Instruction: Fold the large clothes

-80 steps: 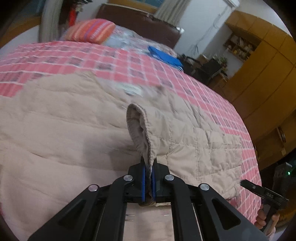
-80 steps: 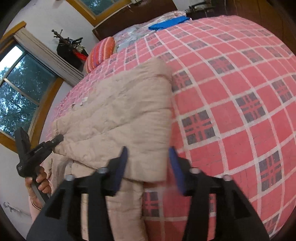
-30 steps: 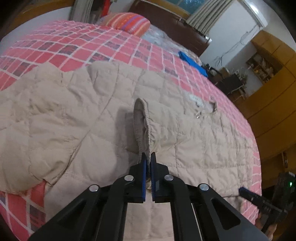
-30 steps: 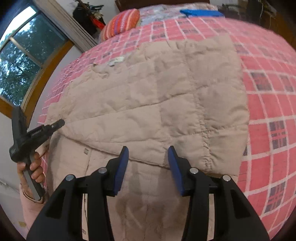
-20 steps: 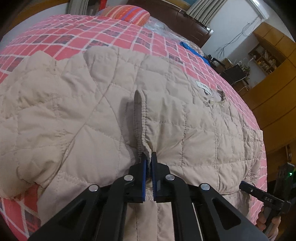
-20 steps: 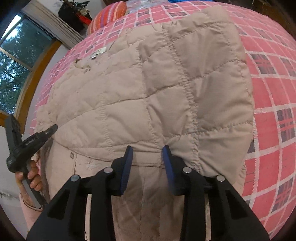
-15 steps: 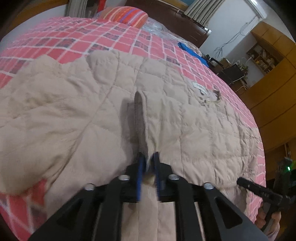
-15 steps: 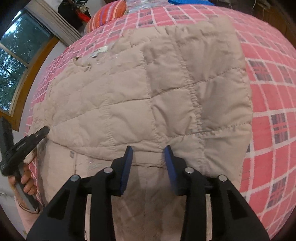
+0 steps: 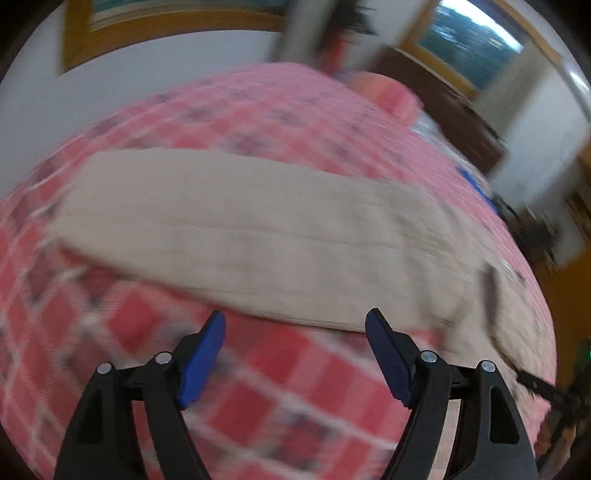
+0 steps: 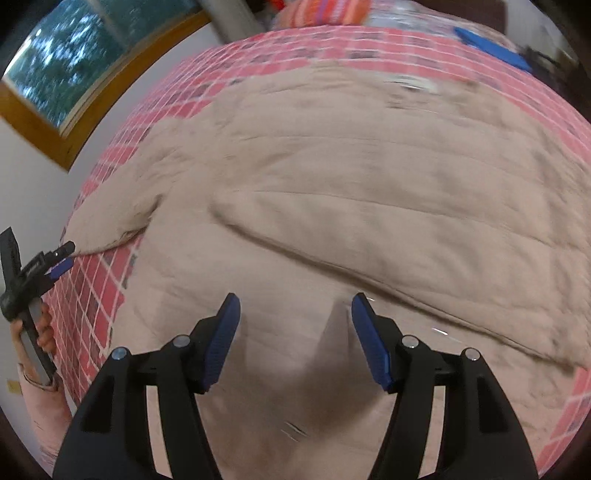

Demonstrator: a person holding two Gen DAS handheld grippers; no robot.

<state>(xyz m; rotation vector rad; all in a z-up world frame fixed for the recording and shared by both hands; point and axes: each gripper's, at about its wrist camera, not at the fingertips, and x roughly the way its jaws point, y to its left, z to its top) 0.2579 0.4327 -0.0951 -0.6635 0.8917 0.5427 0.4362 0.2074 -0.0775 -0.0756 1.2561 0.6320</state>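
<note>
No readable writing: a small pale tag (image 10: 413, 82) near the jacket's collar end is too blurred to make out, and the grippers carry no marking.

Left gripper (image 9: 295, 354): jaws spread wide, blue pads (image 9: 201, 360) holding nothing. Between them lies bare red-checked bedspread (image 9: 258, 365). The beige quilted jacket (image 9: 258, 236) lies just beyond the fingertips, its near edge close to the pads but not between them. This view is heavily motion-blurred.

Right gripper (image 10: 295, 339): jaws likewise spread apart, blue pads (image 10: 369, 343) empty. It hangs over the jacket (image 10: 351, 192) itself; a small raised peak of fabric stands between the fingers, nearer the right-hand pad. I cannot tell whether the pad touches it.

The jacket lies flat on the bedspread (image 10: 99, 280), covering most of it in the right wrist view. One panel is folded over the body, forming a long ridge just beyond the right gripper's fingertips. A sleeve or corner reaches out from the jacket toward the left gripper (image 10: 55, 258), held by a hand (image 10: 40, 332) at the bed's edge.

Beyond the jacket, at the head of the bed: an orange striped pillow (image 10: 321, 9) and a blue item (image 10: 491, 48). A wood-framed window (image 10: 74, 66) sits on the wall past the jacket's left side. Nothing obstructs either gripper.
</note>
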